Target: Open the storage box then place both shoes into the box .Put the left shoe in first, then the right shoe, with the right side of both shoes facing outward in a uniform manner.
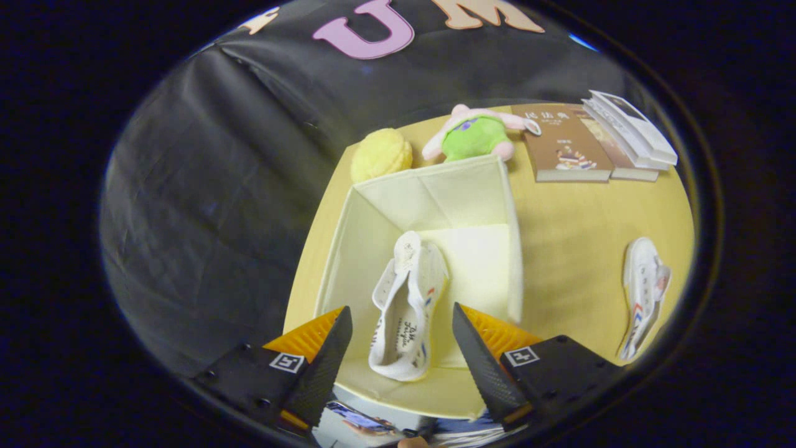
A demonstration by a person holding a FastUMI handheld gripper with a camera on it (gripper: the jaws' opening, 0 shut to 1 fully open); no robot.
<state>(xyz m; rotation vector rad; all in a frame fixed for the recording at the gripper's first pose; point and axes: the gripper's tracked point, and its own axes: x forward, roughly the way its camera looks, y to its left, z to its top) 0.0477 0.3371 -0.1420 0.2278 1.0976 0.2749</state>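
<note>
Storage box [367, 249] open on desk [578, 249], lid step done. One white canvas shoe [407, 305] already inside box, lying on its side on box floor, between fingers [401, 348] in view. Fingers spread apart, released, gripping nothing, hovering above box near edge. Second white shoe [643, 295] on desk, well apart from box, right of it. Judged: roughly half done; left: pick second shoe, place in box beside first, matching orientation. Which shoe is left/right: cannot tell.
</note>
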